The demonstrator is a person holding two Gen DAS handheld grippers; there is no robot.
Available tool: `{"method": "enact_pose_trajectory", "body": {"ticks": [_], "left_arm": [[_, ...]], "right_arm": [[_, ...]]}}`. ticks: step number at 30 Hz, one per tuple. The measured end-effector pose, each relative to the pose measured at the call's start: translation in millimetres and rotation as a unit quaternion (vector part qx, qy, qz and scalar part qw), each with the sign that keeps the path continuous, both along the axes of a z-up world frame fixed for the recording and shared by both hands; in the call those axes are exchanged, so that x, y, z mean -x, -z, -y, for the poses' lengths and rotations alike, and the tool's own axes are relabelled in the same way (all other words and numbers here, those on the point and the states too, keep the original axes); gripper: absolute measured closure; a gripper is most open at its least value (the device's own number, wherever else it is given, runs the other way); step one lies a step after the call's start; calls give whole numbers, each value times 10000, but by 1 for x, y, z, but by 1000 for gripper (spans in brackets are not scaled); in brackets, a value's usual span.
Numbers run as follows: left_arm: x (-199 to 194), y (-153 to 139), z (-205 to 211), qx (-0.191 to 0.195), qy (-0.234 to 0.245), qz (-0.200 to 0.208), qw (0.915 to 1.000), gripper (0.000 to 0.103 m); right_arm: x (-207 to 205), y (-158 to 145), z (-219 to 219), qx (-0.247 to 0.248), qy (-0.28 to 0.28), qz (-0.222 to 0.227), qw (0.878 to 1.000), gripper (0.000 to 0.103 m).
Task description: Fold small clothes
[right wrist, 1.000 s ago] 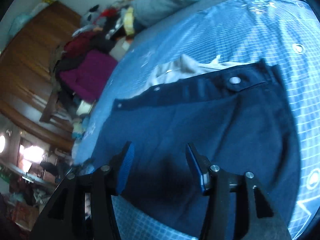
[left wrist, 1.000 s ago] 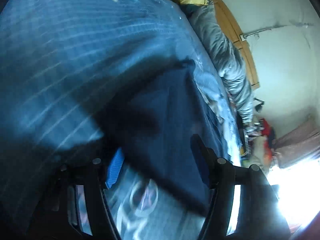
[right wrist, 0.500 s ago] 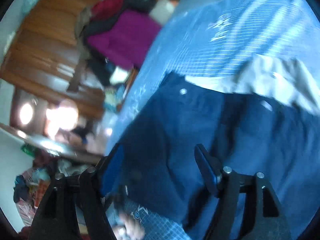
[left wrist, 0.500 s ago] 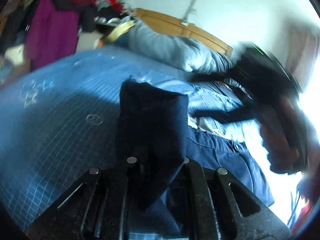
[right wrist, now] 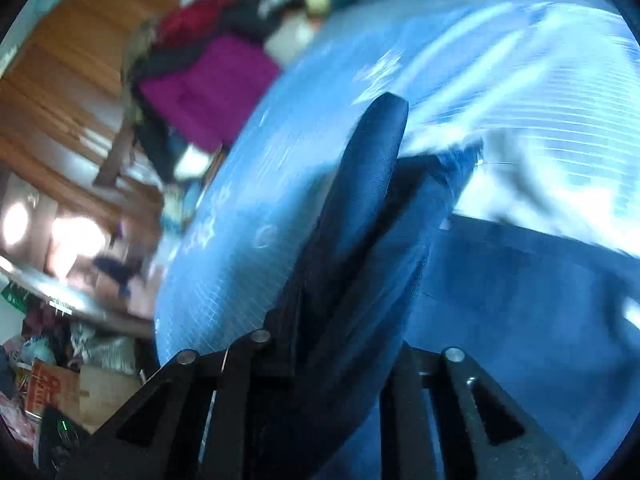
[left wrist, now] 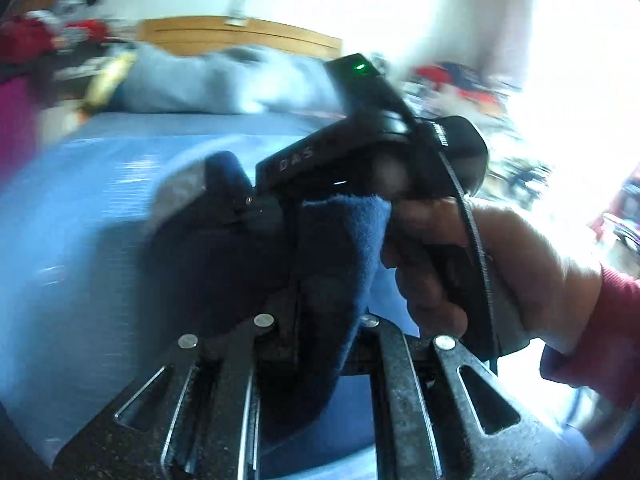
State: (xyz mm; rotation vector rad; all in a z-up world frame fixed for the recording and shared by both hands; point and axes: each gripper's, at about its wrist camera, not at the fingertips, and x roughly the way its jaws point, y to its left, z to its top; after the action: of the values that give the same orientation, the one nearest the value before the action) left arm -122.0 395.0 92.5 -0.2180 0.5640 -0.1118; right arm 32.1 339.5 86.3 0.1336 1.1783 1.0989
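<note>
My left gripper [left wrist: 320, 316] pinches the navy garment [left wrist: 224, 264]; my right gripper [right wrist: 336, 344], jaws just closing, clamps it too.

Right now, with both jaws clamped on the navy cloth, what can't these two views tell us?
- Left wrist view: the left gripper pads are buried under the navy garment.
- Left wrist view: the right gripper tips are lost against dark cloth; the hand covers its handle.
- Right wrist view: the right gripper pads are covered by fabric.
- Both views: the garment's outline and the bedspread print are motion-blurred.
</note>
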Motion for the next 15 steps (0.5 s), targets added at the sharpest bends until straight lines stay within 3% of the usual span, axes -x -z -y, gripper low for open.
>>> {"method": "enact_pose_trajectory", "body": {"ticks": [5, 8, 11, 13, 15], "left_arm": [[-32, 25, 70, 166, 916, -326, 9951, 93], [-51, 58, 100, 84, 1275, -747, 9890, 92], [-60, 86, 113, -92, 1348, -1183, 9837, 90], [-53, 83, 114, -147, 1379, -1134, 9838, 89], [-48, 78, 111, -156, 1388, -1108, 9840, 89]], "right_arm": [[-27, 2, 129, -196, 695, -92, 9973, 84], [-41, 33, 183, -153, 1092, -359, 9933, 84], [-55, 74, 212, -271, 1223, -937, 9877, 84], [-61, 92, 225, -412, 1292, -1164, 9839, 87], [-68, 98, 232, -759, 1234, -1512, 9778, 82]]}}
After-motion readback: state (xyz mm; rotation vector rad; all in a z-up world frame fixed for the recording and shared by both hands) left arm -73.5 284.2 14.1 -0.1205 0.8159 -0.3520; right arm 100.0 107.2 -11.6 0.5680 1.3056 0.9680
